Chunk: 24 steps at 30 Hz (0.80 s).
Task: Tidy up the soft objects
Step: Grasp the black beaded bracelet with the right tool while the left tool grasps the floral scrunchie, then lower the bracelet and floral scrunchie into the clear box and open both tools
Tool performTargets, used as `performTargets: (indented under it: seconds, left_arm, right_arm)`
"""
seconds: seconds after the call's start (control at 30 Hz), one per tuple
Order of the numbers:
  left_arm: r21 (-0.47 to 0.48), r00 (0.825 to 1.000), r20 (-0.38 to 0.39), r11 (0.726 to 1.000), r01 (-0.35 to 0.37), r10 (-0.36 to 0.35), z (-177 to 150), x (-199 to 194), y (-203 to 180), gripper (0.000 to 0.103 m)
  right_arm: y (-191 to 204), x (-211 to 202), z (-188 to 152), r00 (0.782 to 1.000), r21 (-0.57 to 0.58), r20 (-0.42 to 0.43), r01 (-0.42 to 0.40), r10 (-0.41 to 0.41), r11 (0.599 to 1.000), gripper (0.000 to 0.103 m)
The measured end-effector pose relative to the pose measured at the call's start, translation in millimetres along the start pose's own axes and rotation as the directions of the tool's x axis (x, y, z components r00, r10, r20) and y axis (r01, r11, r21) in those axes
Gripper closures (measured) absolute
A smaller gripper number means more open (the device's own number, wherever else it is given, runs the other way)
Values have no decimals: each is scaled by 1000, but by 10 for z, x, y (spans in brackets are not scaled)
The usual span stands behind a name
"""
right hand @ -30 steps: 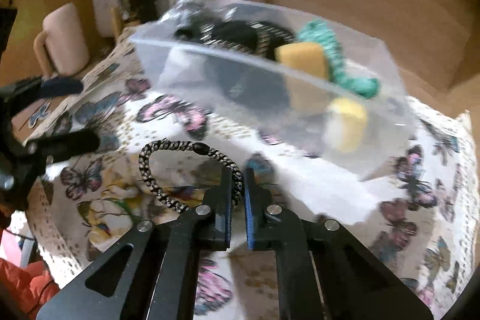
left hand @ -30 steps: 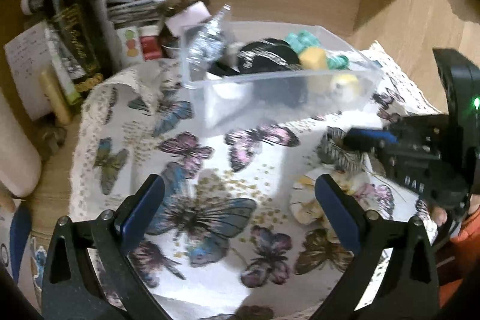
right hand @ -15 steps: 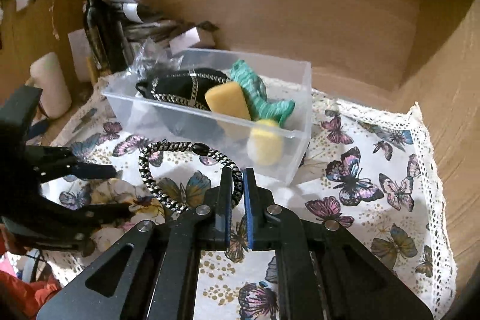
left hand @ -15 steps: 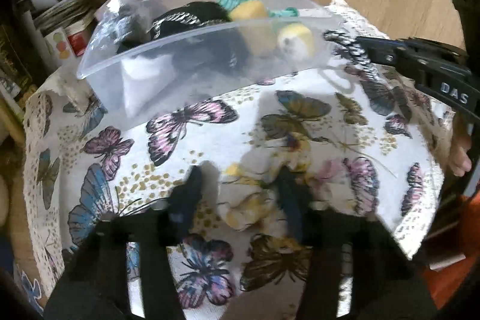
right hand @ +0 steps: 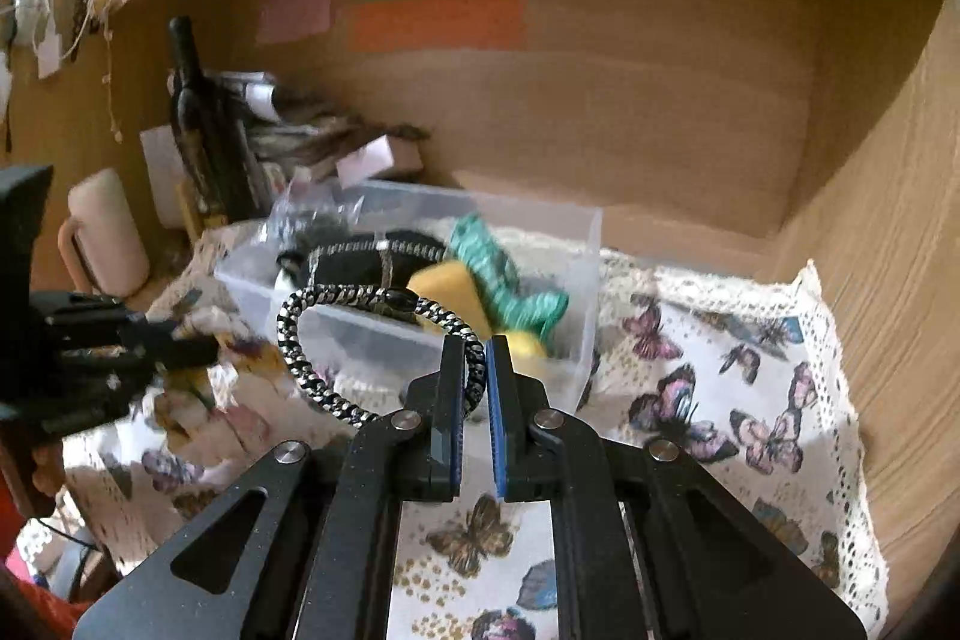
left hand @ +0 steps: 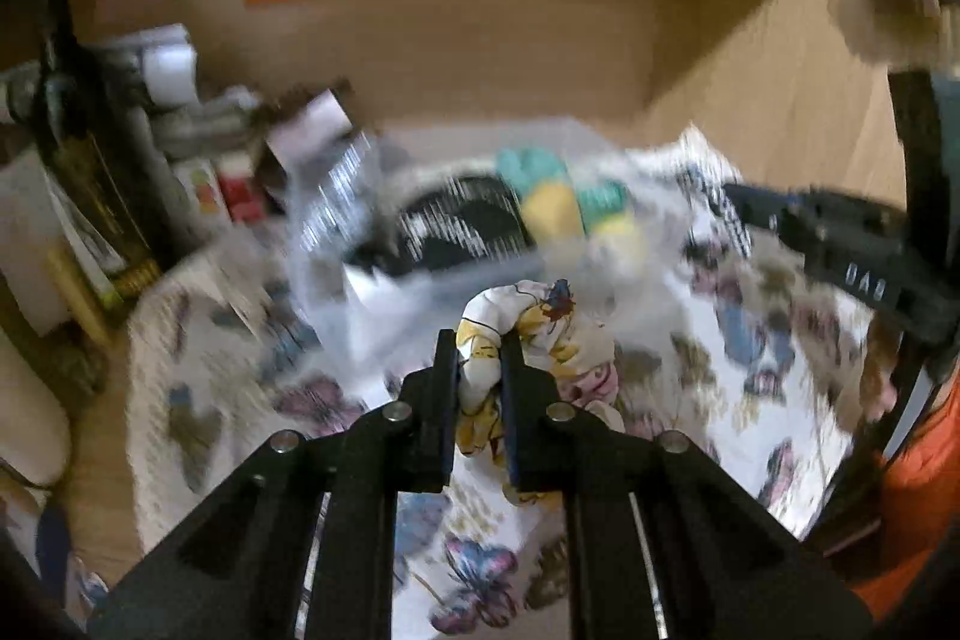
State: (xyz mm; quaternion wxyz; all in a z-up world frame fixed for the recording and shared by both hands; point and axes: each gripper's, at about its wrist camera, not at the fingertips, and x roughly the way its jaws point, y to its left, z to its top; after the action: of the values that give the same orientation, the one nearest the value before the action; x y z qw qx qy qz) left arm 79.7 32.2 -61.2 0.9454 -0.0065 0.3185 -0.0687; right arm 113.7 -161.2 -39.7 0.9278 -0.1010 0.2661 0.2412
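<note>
Right gripper (right hand: 475, 370) is clamping the black-and-white braided cord loop (right hand: 360, 328), hanging just short of the clear plastic bin (right hand: 591, 280) straight ahead. Left gripper (left hand: 480, 370) is pinching a white-and-yellow printed cloth bundle (left hand: 534, 334), bin likewise ahead; right looks nearer.

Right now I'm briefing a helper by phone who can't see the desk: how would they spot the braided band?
Find the clear plastic bin on the butterfly-print cloth. In front of its near wall, the right gripper is shut on the braided band, lifted off the cloth. Unlike the soft pieces in the bin, it is an open black-and-white loop with one dark bead.
</note>
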Motion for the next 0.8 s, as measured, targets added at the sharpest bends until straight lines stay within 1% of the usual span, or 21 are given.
performTargets:
  seconds: [0.17,0.4,0.57,0.8]
  left_arm:
    - [-16,996,85,1000,-26,28,289,-77,113,91]
    - [-39,989,143,998,-44,49,596,-3,197,91]
    - [-44,987,143,996,-71,77,664,207,198,91]
    - [-54,992,89,995,-83,88,678,579,220,91]
  right_arm:
    - [-41,-15,150,999,8,48,16,-16,1000,96]
    - [-65,82,374,995,-1,89,49,-49,999,96]
    - [-64,243,455,993,-7,89,74,-73,997,96]
    - [-29,566,435,995,-28,26,98,-97,995,96]
